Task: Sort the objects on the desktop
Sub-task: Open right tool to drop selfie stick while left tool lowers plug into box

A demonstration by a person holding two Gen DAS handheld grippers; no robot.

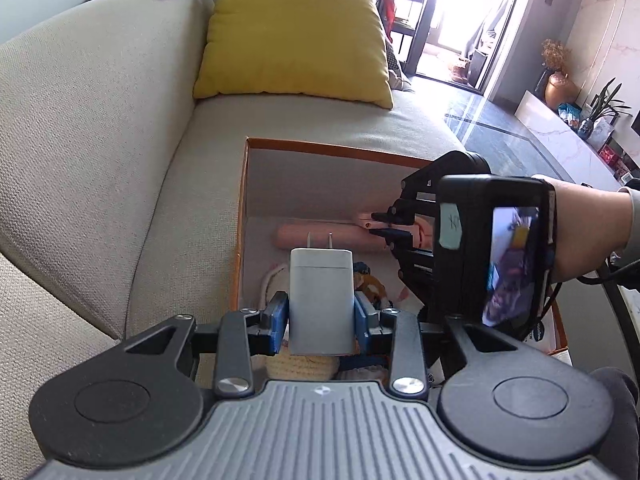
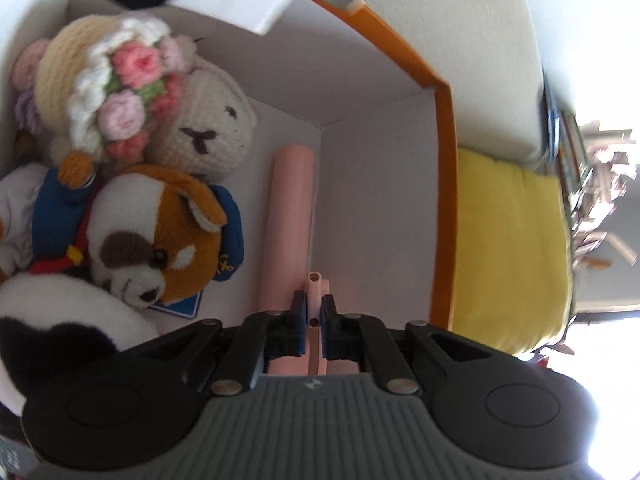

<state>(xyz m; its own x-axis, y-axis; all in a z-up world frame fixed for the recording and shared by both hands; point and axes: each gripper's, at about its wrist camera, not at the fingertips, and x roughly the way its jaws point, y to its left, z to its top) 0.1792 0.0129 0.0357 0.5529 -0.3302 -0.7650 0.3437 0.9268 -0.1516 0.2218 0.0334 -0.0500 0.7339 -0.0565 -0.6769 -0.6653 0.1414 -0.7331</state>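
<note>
On the beige sofa [image 1: 100, 140], with the yellow cushion [image 1: 296, 36] at 12 o'clock in the left wrist view, I have the orange-rimmed box [image 1: 242, 216] set on the seat as the sorting target. Beyond it, at 2 o'clock, a tiled floor runs to a bright doorway.

Inside the box, the right wrist view shows a crocheted rabbit [image 2: 192, 120] at 10 o'clock, a plush dog [image 2: 160, 240] at 9 o'clock, and a pink tube [image 2: 286, 220] lying along the far wall, its long axis running 6 to 12 o'clock straight ahead of the right gripper [image 2: 314, 312].

The right gripper is fully closed on a thin pink folded item [image 2: 313, 292]; I cannot tell what it is. Its long axis is parallel to the tube, and it sits directly over the tube's near end. I judge the coming move to be a release here, so this alignment is the governing relation.

The left gripper [image 1: 322, 312] stands part-open, clamped on the sides of a white charger [image 1: 321, 300], prongs at 12 o'clock. It hangs above the box's near edge. The right gripper [image 1: 380, 224] is at 2 o'clock from it and deeper in the box, hence nearer the drop point.
</note>
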